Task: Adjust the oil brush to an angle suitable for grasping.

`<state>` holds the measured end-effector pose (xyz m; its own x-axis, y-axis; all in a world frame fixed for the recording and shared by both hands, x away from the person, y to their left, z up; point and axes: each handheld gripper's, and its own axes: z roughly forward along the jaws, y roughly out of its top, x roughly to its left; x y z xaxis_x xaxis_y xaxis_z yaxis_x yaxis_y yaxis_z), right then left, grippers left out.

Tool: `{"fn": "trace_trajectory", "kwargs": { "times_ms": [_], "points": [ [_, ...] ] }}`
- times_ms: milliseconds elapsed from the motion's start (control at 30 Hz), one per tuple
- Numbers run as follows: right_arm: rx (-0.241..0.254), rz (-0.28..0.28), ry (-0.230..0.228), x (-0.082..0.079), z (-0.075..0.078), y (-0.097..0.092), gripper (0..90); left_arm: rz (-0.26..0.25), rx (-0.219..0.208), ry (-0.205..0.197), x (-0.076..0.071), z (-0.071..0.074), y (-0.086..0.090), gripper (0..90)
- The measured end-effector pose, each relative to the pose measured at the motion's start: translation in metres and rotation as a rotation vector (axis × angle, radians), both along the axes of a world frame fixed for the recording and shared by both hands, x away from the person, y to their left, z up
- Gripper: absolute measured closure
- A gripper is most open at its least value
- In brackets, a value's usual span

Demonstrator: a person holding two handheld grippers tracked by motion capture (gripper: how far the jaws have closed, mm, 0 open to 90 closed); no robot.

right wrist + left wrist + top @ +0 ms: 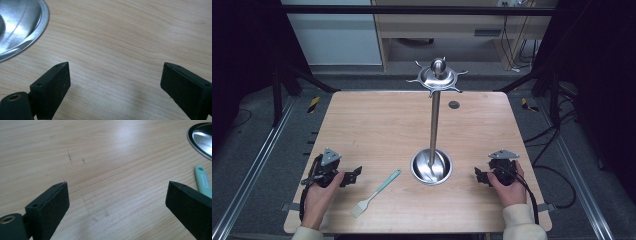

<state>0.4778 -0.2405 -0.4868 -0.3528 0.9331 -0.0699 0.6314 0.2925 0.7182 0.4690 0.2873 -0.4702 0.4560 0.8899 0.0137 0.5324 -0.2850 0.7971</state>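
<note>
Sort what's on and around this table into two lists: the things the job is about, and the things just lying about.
Part of the job:
- silicone brush, lying flat near the left tongs
- steel hook stand, upright by the right tongs

Lying about:
- dark round disc at the table's far edge
- wooden cabinet on the floor beyond

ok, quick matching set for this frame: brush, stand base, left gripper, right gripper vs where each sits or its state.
Things:
1. silicone brush
2. stand base
3. left gripper
4. right gripper

Places or states:
A. open, over bare table to the right of the stand base
B. round steel dish with the upright pole rising from it
C. lying flat on the table, mint handle towards the stand base
D. open, just left of the brush

Pairs: 1-C, 2-B, 3-D, 4-A
</note>
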Motion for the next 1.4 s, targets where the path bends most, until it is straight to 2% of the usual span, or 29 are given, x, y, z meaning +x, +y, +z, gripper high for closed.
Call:
{"fn": "trace_trajectory", "kwargs": {
  "times_ms": [67,133,233,367,467,633,733,933,967,1000,1167,1200,1400],
  "points": [
    [-0.002,-0.001,0.005,0.0,-0.001,0.0,9.8,0.001,-0.011,-0.001,-0.005,0.005,0.0,6.4],
    [0.001,0.0,0.002,0.0,0.0,0.0,9.8,-0.017,-0.012,0.021,-0.009,0.01,-0.002,6.4],
    [0.003,0.0,-0.005,0.0,0.0,0.0,9.7,-0.049,-0.015,0.007,-0.014,0.021,-0.009,6.5],
    [0.006,-0.008,0.0,-0.001,0.0,-0.001,9.8,-0.092,0.036,0.005,-0.011,0.034,-0.024,7.0],
    [0.011,-0.01,-0.004,-0.001,0.001,-0.001,9.8,-0.11,0.088,0.019,-0.006,0.04,-0.035,12.5],
    [0.015,-0.028,-0.013,-0.001,0.002,-0.002,10.0,-0.12,0.113,0.044,0.002,0.051,-0.046,29.5],
    [0.019,-0.027,-0.013,-0.001,0.003,-0.002,10.0,-0.146,0.119,0.081,0.009,0.048,-0.052,42.7],
    [0.024,-0.025,-0.018,-0.002,0.003,-0.002,10.0,-0.199,0.188,0.155,0.023,0.033,-0.07,68.2],
    [0.024,-0.026,-0.017,-0.002,0.003,-0.002,10.0,-0.207,0.201,0.162,0.025,0.03,-0.073,75.3],
    [0.024,-0.026,-0.017,-0.002,0.003,-0.002,10.0,-0.216,0.206,0.175,0.027,0.027,-0.076,75.3],
    [0.026,-0.024,-0.015,-0.002,0.003,-0.002,10.0,-0.246,0.198,0.231,0.033,0.017,-0.092,89.2],
    [0.026,-0.025,-0.015,-0.002,0.003,-0.002,10.0,-0.254,0.193,0.238,0.034,0.014,-0.096,90.0],
    [0.029,-0.024,-0.015,-0.002,0.003,-0.002,10.0,-0.296,0.228,0.26,0.033,0.004,-0.115,90.0]
  ]
}}
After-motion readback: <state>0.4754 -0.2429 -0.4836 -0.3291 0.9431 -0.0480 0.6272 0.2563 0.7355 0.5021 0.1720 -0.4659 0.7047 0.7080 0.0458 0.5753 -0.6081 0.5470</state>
